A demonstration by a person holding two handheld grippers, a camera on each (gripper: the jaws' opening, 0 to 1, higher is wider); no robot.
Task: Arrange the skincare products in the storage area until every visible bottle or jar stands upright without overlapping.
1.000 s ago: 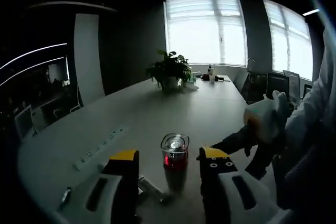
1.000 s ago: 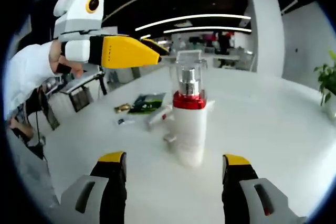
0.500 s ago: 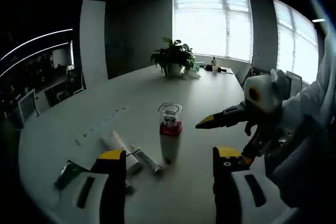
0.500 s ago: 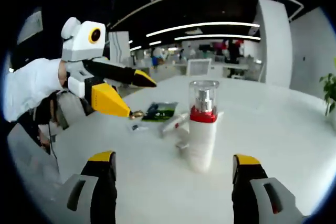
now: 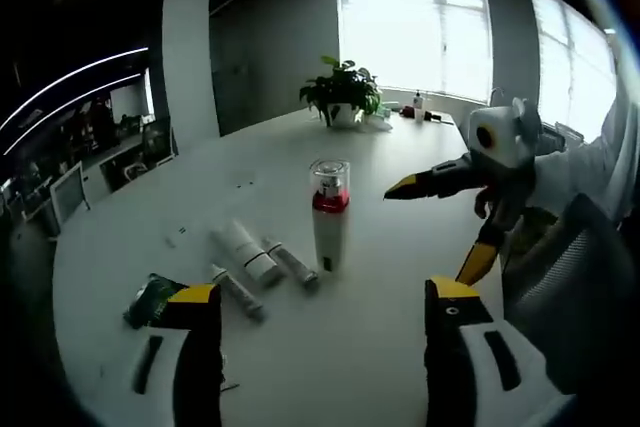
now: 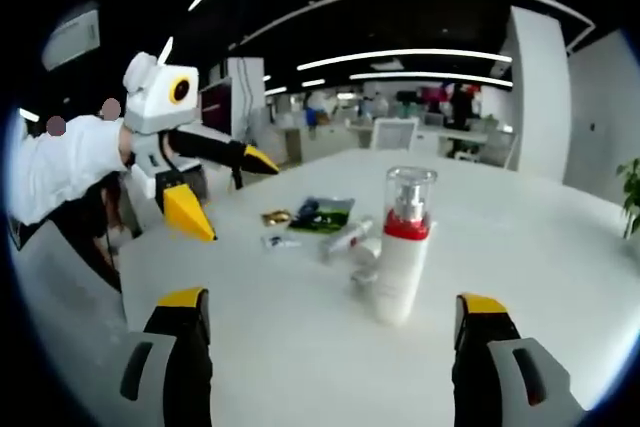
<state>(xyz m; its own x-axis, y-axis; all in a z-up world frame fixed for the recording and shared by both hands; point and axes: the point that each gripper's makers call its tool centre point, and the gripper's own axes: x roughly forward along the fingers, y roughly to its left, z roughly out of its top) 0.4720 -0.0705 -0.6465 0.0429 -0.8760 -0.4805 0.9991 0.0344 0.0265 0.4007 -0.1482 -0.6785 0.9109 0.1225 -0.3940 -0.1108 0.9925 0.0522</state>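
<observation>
behind everything, bright windows (image 5: 415, 22) and a potted plant (image 5: 343, 97) sit at the far end of a long white table (image 5: 400, 327) in a dim office. the pump bottle (image 5: 329, 214), white with a red collar and a clear cap, stands upright near the middle of the table, touching nothing. just beside it three tubes lie flat: a thick white tube (image 5: 242, 249), a slimmer tube (image 5: 291, 262) nearest the bottle's base, and a thin tube (image 5: 238, 292) closer to the camera. a green sachet (image 5: 152, 299) lies further out toward the table edge.

the left gripper (image 5: 318, 317) hangs back from the bottle, its yellow-tipped jaws spread wide with nothing between them. the right gripper (image 6: 335, 319) is likewise wide apart and empty, the bottle standing well ahead between its jaws. from the left gripper view, the right gripper comes in from the right, jaws open, held by a person in a white sleeve (image 5: 590, 172).

in the right gripper view, a small gold packet (image 6: 276, 217) rests near the sachet.
</observation>
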